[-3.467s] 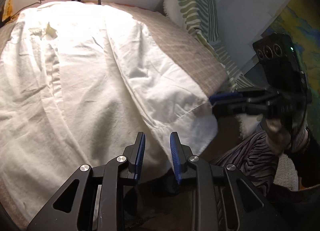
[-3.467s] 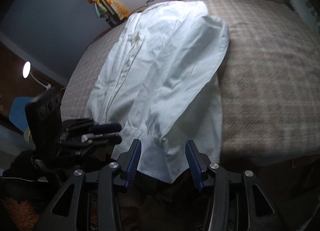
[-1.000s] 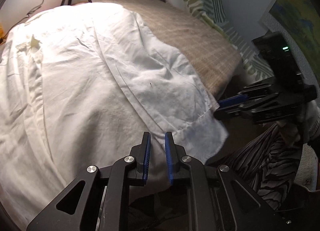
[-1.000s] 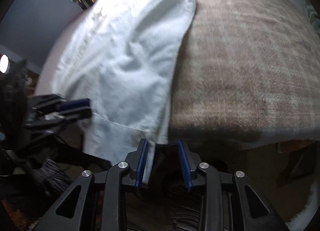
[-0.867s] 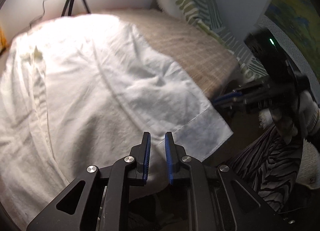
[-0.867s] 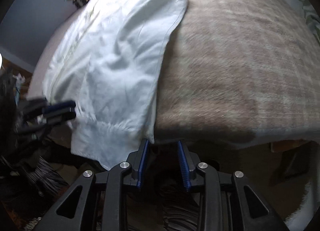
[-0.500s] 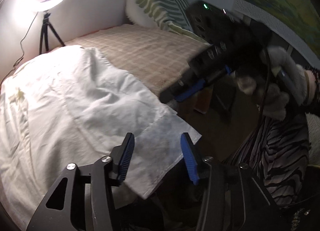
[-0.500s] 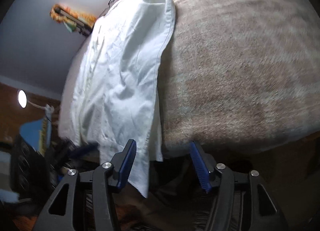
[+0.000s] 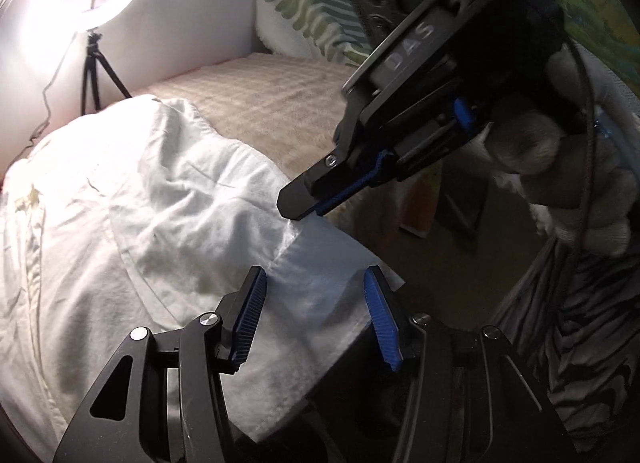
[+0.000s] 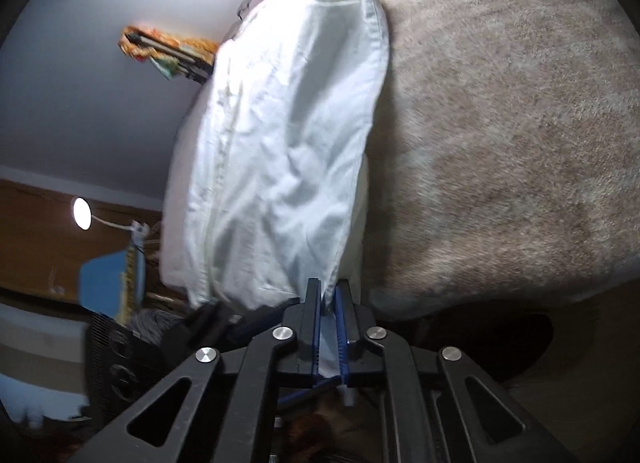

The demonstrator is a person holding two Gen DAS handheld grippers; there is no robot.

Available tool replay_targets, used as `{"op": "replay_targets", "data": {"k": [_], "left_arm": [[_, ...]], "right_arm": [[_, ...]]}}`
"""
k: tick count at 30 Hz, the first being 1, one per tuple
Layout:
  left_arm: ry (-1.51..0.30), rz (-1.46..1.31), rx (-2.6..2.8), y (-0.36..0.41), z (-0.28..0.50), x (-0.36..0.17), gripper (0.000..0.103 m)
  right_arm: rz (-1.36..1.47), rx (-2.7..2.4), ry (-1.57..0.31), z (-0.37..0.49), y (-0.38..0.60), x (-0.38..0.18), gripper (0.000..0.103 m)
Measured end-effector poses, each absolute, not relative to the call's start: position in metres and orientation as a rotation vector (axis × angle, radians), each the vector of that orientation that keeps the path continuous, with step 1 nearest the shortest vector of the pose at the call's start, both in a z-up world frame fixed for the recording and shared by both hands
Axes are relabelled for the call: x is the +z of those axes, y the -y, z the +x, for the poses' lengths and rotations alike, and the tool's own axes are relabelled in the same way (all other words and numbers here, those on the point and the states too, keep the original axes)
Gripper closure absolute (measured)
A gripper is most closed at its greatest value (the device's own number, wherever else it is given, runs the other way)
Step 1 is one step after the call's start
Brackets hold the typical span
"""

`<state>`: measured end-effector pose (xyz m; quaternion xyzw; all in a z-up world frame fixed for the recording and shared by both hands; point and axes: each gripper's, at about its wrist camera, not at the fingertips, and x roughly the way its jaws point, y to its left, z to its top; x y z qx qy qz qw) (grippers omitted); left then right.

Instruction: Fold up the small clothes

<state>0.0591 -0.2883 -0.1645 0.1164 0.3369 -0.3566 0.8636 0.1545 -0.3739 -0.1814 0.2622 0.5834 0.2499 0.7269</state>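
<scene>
White cotton shirt (image 9: 168, 199): spread on beige checked bedspread (image 10: 500, 111), cuff end overhanging toward both tools. Right gripper (image 10: 329, 303): clamped on the hem edge. Left gripper (image 9: 316, 315): jaws apart, cuff lying between, unpinched. Advice: close left fully on the cuff before lifting evenly.

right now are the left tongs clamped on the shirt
No, the left tongs stand open, with the white shirt hem lying between the pads, untouched.
</scene>
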Motion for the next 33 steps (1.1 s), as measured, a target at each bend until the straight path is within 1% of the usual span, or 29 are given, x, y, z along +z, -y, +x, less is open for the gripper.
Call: {"op": "replay_targets", "data": {"k": [4,5,6,7,8,10,12,13,14,15,16,17,21,24,26,28,30,32,33], "left_arm": [[-0.666,0.24,-0.694,0.289,0.064,-0.166,0.054],[-0.663,0.238,-0.69,0.29,0.066,-0.167,0.056],[-0.657,0.228,-0.687,0.289,0.068,-0.167,0.068],[-0.66,0.216,-0.689,0.288,0.069,-0.168,0.084],[-0.669,0.197,-0.698,0.286,0.073,-0.169,0.09],[-0.679,0.123,-0.722,0.278,0.081,-0.169,0.096],[-0.681,0.082,-0.729,0.271,0.085,-0.167,0.096],[-0.676,0.072,-0.731,0.268,0.085,-0.166,0.097],[-0.671,0.069,-0.73,0.266,0.085,-0.164,0.097],[-0.671,0.064,-0.732,0.264,0.085,-0.163,0.097],[-0.67,0.054,-0.734,0.262,0.085,-0.161,0.097],[-0.668,0.044,-0.736,0.26,0.084,-0.159,0.097],[-0.664,0.004,-0.739,0.252,0.085,-0.153,0.097],[-0.677,-0.041,-0.738,0.247,0.084,-0.149,0.097],[-0.681,-0.066,-0.735,0.242,0.084,-0.147,0.097],[-0.679,-0.08,-0.732,0.239,0.083,-0.144,0.097],[-0.679,-0.101,-0.729,0.236,0.082,-0.142,0.097],[-0.671,-0.11,-0.725,0.234,0.083,-0.14,0.097],[-0.67,-0.117,-0.724,0.232,0.083,-0.139,0.097]], "right_arm": [[0.648,0.583,-1.263,0.154,0.374,-0.177,0.099],[0.666,0.593,-1.257,0.154,0.374,-0.177,0.099],[0.68,0.6,-1.253,0.154,0.374,-0.176,0.1],[0.69,0.607,-1.25,0.154,0.374,-0.175,0.1],[0.697,0.615,-1.251,0.154,0.374,-0.173,0.1],[0.703,0.631,-1.253,0.155,0.371,-0.171,0.1],[0.688,0.636,-1.26,0.156,0.366,-0.169,0.1],[0.665,0.638,-1.264,0.157,0.364,-0.167,0.094],[0.638,0.631,-1.264,0.158,0.365,-0.164,0.093],[0.616,0.621,-1.261,0.161,0.368,-0.161,0.079],[0.604,0.605,-1.247,0.165,0.373,-0.157,0.058],[0.598,0.575,-1.205,0.171,0.383,-0.15,0.053],[0.554,0.494,-1.12,0.213,0.407,-0.137,0.052],[0.578,0.493,-1.113,0.258,0.41,-0.14,0.05],[0.545,0.475,-1.097,0.285,0.406,-0.141,0.045],[0.552,0.476,-1.091,0.313,0.4,-0.145,0.037],[0.588,0.47,-1.086,0.336,0.395,-0.151,0.037],[0.574,0.454,-1.101,0.355,0.386,-0.156,0.039],[0.554,0.449,-1.112,0.363,0.38,-0.158,0.044]]}}
